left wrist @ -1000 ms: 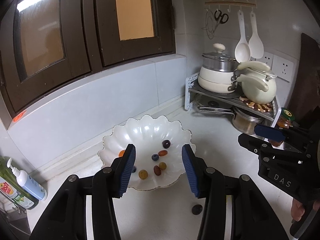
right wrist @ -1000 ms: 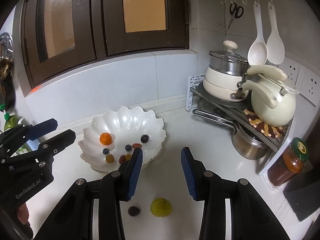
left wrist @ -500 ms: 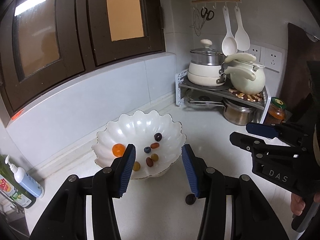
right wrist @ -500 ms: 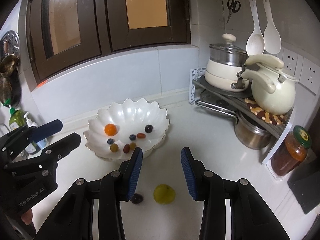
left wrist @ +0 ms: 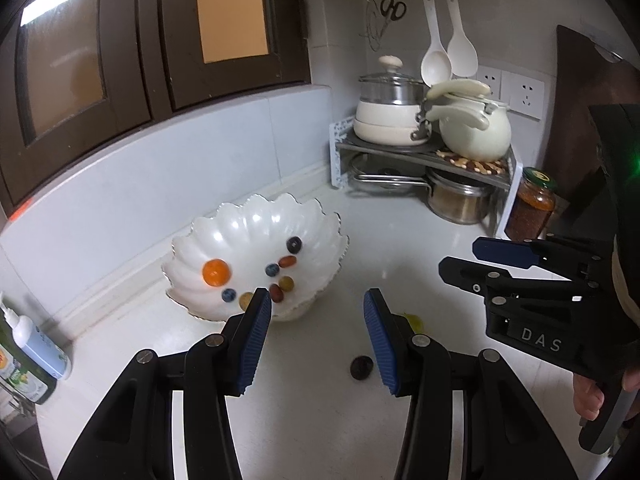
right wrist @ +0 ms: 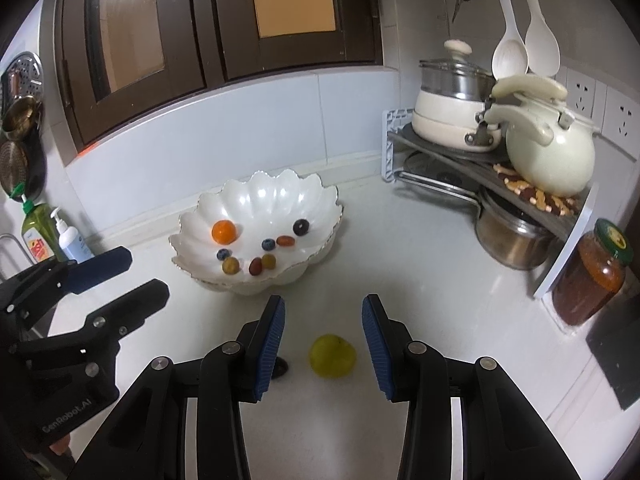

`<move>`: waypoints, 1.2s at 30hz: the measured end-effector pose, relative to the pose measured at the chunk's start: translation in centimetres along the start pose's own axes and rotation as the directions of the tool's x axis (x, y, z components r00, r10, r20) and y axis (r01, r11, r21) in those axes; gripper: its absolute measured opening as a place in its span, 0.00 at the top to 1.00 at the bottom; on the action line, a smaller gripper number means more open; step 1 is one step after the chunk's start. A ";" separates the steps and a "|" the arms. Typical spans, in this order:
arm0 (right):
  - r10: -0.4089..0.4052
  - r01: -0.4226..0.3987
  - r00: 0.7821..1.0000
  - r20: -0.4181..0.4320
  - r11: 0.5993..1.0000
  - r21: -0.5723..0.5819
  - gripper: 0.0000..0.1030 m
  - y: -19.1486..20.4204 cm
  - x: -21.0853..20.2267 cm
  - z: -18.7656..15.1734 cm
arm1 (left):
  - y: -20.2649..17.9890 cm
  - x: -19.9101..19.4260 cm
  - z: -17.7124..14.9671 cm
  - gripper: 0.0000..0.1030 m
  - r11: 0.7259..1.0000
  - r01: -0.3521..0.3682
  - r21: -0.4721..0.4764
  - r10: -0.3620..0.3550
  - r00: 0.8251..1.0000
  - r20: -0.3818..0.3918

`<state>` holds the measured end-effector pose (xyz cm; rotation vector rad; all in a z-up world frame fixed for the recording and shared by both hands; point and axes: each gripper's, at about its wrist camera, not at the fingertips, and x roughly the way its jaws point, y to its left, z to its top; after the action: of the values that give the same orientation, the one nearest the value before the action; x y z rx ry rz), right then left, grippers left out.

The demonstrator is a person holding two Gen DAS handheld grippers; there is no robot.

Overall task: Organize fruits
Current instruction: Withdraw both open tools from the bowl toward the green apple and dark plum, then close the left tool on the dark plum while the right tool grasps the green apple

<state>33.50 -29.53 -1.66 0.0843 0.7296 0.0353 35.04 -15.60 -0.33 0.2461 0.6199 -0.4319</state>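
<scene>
A white scalloped bowl (left wrist: pixel 256 208) (right wrist: pixel 280 180) holds an orange fruit (left wrist: pixel 216 273), blueberries and several small grapes. On the counter in front of it lie a yellow-green fruit (right wrist: pixel 332 356) and a dark grape (left wrist: pixel 361 367). My right gripper (right wrist: pixel 324 302) hovers over the yellow-green fruit; its jaws are opening and the fruit lies low between them, untouched. My left gripper (left wrist: pixel 317 296) is open and holds nothing, with the dark grape just inside its right finger. Each gripper shows in the other's view: the right one (left wrist: pixel 460 256), the left one (right wrist: pixel 140 272).
A corner rack (right wrist: pixel 480 160) with pots and a cream kettle (right wrist: pixel 548 148) stands at the back right, a jar of red sauce (right wrist: pixel 592 272) beside it. Soap bottles (right wrist: pixel 52 236) stand at the far left. Dark cabinet doors hang above the tiled wall.
Both grippers have sunk toward the counter and drawn back from the bowl. The yellow-green fruit now sits between the right jaws, and the dark grape has come in by the left gripper's right finger.
</scene>
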 end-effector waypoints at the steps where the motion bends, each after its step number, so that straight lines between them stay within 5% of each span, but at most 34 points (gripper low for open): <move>1: -0.002 0.002 1.000 -0.004 1.000 0.002 0.53 0.0 0.1 -0.2 | -0.1 0.1 -0.2 0.54 1.000 0.000 0.001 0.000 1.000 -0.003; 36: 0.050 -0.045 0.982 -0.183 0.998 0.034 0.50 -0.3 6.5 -5.3 | -2.5 6.9 -6.9 0.54 0.995 0.093 -0.019 -0.095 0.977 -0.193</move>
<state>34.83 -29.05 -9.90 0.1284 0.9134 0.0784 35.39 -17.55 -10.19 0.2518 0.8267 -0.4994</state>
